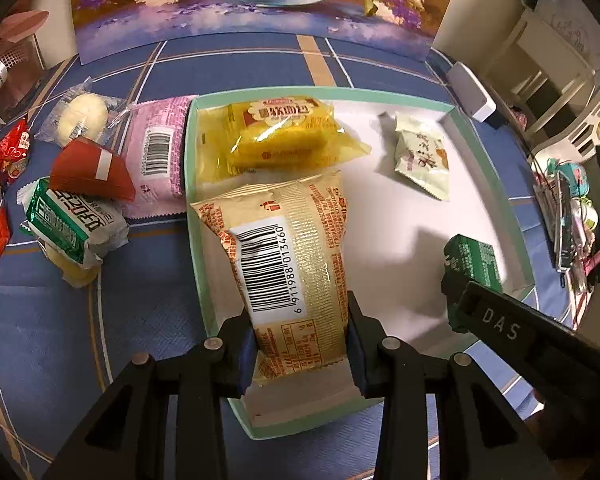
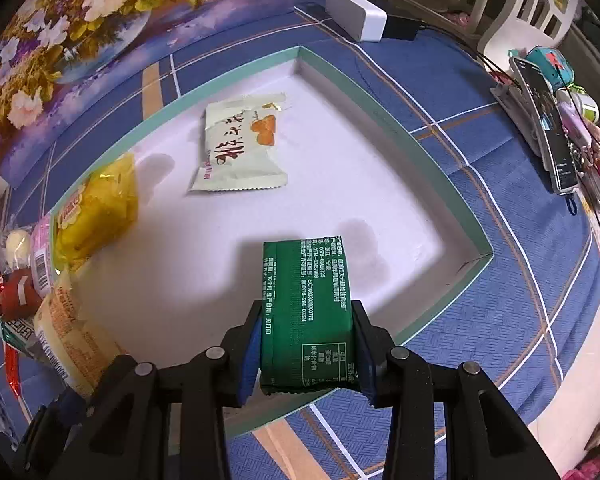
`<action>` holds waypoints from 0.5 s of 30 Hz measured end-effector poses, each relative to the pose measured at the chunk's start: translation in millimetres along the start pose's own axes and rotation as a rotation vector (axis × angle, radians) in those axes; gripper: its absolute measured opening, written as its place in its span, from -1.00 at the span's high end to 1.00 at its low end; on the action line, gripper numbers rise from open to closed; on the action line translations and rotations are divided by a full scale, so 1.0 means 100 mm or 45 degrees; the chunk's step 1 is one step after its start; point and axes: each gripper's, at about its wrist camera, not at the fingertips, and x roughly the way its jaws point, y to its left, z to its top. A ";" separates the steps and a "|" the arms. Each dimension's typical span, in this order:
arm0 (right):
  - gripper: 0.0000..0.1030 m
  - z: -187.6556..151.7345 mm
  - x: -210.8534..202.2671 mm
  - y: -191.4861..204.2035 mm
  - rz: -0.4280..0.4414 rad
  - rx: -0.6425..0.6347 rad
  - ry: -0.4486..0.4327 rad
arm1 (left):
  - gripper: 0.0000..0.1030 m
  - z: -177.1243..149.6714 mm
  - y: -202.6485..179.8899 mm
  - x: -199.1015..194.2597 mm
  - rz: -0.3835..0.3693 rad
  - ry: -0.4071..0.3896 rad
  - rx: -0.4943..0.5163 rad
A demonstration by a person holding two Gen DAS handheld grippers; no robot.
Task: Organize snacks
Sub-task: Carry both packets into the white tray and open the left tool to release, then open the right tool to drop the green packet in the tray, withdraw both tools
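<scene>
While over tray (image 1: 496, 184):
left gripper (image 1: 302, 344): pinching beige barcode packet (image 1: 288, 252);
right gripper (image 2: 308, 354): clamping green packet (image 2: 306, 304)

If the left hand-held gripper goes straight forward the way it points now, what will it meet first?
The left hand-held gripper, shut on the beige snack pack, would likely push that pack into the yellow bread packet lying just ahead in the tray. Depth is unclear.
</scene>
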 end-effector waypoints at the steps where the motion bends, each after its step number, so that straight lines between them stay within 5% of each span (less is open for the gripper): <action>1: 0.17 0.00 0.00 0.00 0.001 0.000 0.002 | 0.23 -0.01 0.00 0.02 0.003 0.007 0.001; 4: 0.17 0.01 0.01 0.01 0.008 0.000 0.008 | 0.18 -0.01 0.01 0.03 -0.002 0.018 -0.004; 7: 0.16 0.01 -0.03 0.01 0.025 0.007 -0.003 | -0.13 0.01 -0.01 -0.03 -0.009 -0.013 -0.006; 15: 0.16 0.03 -0.25 0.02 0.032 -0.006 -0.076 | -0.13 0.06 -0.04 -0.24 -0.018 -0.105 0.026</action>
